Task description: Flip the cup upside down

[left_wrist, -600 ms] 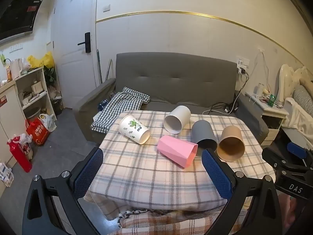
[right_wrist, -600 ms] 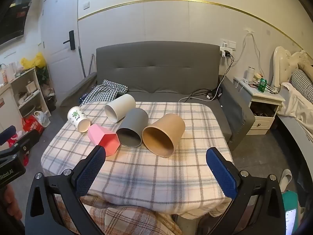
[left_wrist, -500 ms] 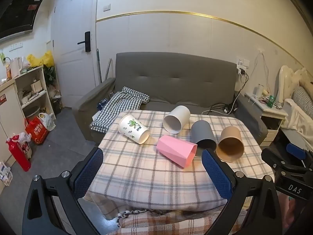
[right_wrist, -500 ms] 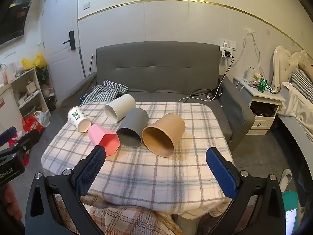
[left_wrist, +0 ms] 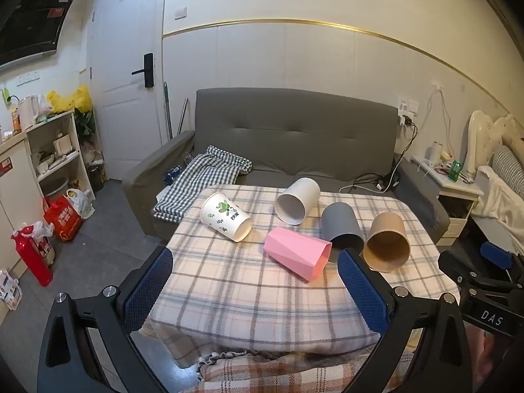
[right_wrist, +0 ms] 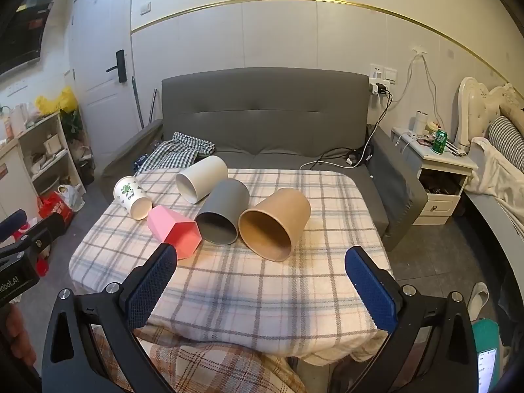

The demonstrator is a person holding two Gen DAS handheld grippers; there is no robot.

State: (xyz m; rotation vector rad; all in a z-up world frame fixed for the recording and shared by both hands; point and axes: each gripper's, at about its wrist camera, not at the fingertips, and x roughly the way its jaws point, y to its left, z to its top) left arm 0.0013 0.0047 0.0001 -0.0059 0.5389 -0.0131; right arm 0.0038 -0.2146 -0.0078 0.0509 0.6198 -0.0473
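Several cups lie on their sides on the plaid-covered table [left_wrist: 229,281]: a white cup with green print [left_wrist: 225,216], a plain white cup [left_wrist: 297,199], a pink faceted cup [left_wrist: 296,252], a grey cup [left_wrist: 341,226] and a brown paper cup [left_wrist: 387,241]. The right wrist view shows them too: printed [right_wrist: 131,197], white [right_wrist: 201,178], pink [right_wrist: 173,231], grey [right_wrist: 222,211], brown [right_wrist: 275,217]. My left gripper [left_wrist: 255,288] is open and empty, above the table's near edge. My right gripper [right_wrist: 262,285] is open and empty, short of the brown cup.
A grey sofa [left_wrist: 294,137] with a checked cloth [left_wrist: 203,180] stands behind the table. A shelf unit [left_wrist: 55,157], bags and a red extinguisher [left_wrist: 31,255] are on the left. A nightstand [right_wrist: 435,177] and bed stand on the right.
Both grippers have barely drifted; the cups lie as before.
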